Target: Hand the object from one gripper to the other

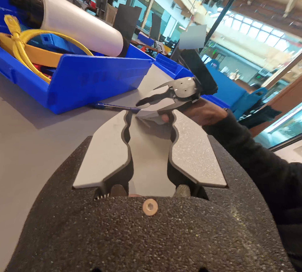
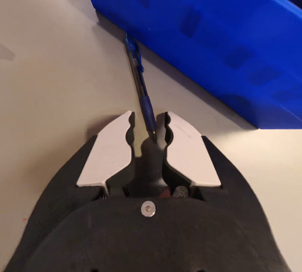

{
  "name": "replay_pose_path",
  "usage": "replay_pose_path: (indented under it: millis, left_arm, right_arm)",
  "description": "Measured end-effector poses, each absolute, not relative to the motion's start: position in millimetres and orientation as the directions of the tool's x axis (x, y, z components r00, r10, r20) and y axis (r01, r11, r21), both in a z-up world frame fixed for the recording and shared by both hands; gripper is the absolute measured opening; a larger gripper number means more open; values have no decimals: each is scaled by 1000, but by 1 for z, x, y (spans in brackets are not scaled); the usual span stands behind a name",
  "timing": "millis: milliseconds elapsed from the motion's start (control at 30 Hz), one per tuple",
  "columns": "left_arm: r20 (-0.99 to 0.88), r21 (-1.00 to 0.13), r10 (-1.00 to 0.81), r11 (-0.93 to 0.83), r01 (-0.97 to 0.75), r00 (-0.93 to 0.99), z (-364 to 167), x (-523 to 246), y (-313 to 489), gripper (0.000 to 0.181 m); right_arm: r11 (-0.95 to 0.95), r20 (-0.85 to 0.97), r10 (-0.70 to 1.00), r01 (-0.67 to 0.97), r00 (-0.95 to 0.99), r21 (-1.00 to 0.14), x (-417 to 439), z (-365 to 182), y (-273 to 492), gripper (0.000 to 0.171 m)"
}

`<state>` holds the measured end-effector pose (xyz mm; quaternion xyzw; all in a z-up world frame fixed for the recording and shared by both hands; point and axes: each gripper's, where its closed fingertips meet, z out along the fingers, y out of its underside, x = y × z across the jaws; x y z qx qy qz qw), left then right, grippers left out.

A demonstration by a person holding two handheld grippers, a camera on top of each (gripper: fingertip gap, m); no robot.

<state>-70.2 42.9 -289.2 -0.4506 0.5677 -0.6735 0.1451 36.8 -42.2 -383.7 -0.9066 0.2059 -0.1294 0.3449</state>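
Note:
A blue pen [image 2: 138, 74] lies on the grey table, along the foot of a blue bin [image 2: 212, 35]. My right gripper [image 2: 149, 114] is open, low over the table, with the pen's grip and tip between its fingers; neither finger touches the pen. In the left wrist view the pen [image 1: 112, 106] lies in front of the bin [image 1: 91, 81], and the right gripper [image 1: 140, 104] reaches down to its near end. My left gripper [image 1: 150, 115] is open and empty, just behind the right gripper.
The blue bin holds a white cylinder [image 1: 78, 24], a yellow cable [image 1: 21, 42] and other parts. A second blue bin [image 1: 171, 66] stands behind it. A hand [image 1: 204, 114] and black sleeve [image 1: 245, 158] hold the right gripper at the right. The tips of one gripper are about 15 cm away from the tips of the other.

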Motion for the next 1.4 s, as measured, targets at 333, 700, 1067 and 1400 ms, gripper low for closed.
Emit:
replay_pose_path:
  millis: [333,700,1067,1400]
  left_arm:
    - [508,-861,-634,-364,-354,-583,-288,-80,42,50]
    - [510,-859,-491,-342,-382,-706,-282,-98,-6,56]
    - [403,-915,-510,-240,-324,-760,-283,-111,-24,37]
    - [359,-933,-558,-242,-267,-748,-279,-109,-19,13]
  right_arm:
    - [-566,226,-416,-56,881,-823,-8,-350,-43,10]
    - [-81,64,-127,54,990,-995,-99,-281,-18,11]
    - [-121,163,-45,157,986,-980,-118,-287,-12,11]
    - [-161,207,-81,192,975,-968,-114,-292,-11,13]
